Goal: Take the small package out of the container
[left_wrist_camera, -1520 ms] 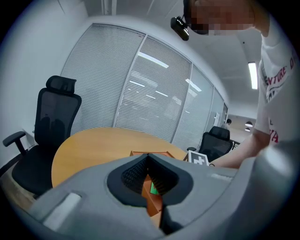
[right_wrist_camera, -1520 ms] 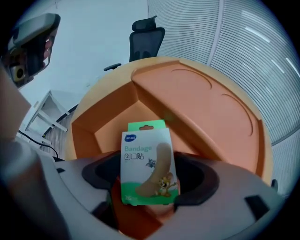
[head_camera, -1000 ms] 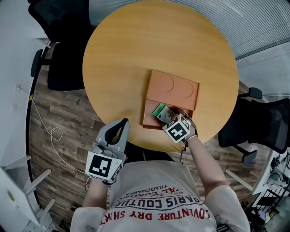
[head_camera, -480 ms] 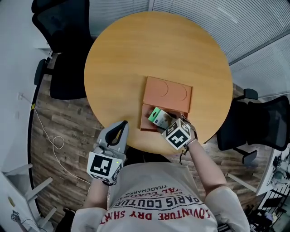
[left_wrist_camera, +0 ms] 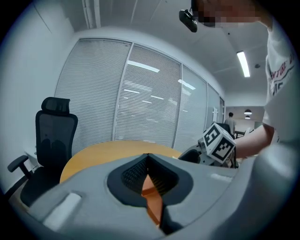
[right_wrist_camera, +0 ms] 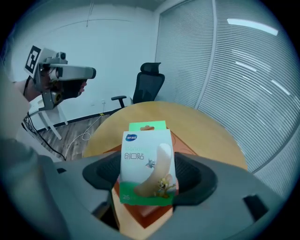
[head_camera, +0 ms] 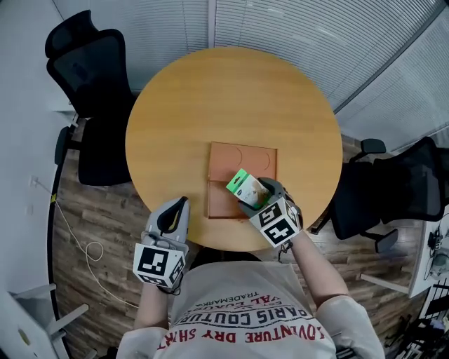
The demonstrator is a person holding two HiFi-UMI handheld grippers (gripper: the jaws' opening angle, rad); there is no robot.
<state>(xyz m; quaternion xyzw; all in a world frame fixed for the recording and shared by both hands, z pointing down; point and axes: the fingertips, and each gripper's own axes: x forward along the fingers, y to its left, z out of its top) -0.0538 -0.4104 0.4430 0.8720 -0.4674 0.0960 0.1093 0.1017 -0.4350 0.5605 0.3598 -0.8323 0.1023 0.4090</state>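
A small white and green package (right_wrist_camera: 146, 164) of plasters is held between the jaws of my right gripper (right_wrist_camera: 147, 180), lifted above the orange container (right_wrist_camera: 152, 213). In the head view the package (head_camera: 243, 187) hangs over the container (head_camera: 238, 165), which lies flat on the round wooden table (head_camera: 210, 105), with the right gripper (head_camera: 254, 198) at its near right corner. My left gripper (head_camera: 173, 219) hovers at the table's near edge, left of the container, with its jaws shut together and nothing between them. Through the left gripper (left_wrist_camera: 149, 174) a strip of the orange container (left_wrist_camera: 152, 206) shows.
Black office chairs stand at the far left (head_camera: 88, 70) and at the right (head_camera: 393, 186) of the table. A white cable (head_camera: 77, 238) lies on the wood floor at the left. Window blinds (head_camera: 280, 21) run along the far side.
The right gripper has lifted the package up and out of the container's open compartment, tilting it upward. The head view has shifted; the left gripper stays near the table edge.
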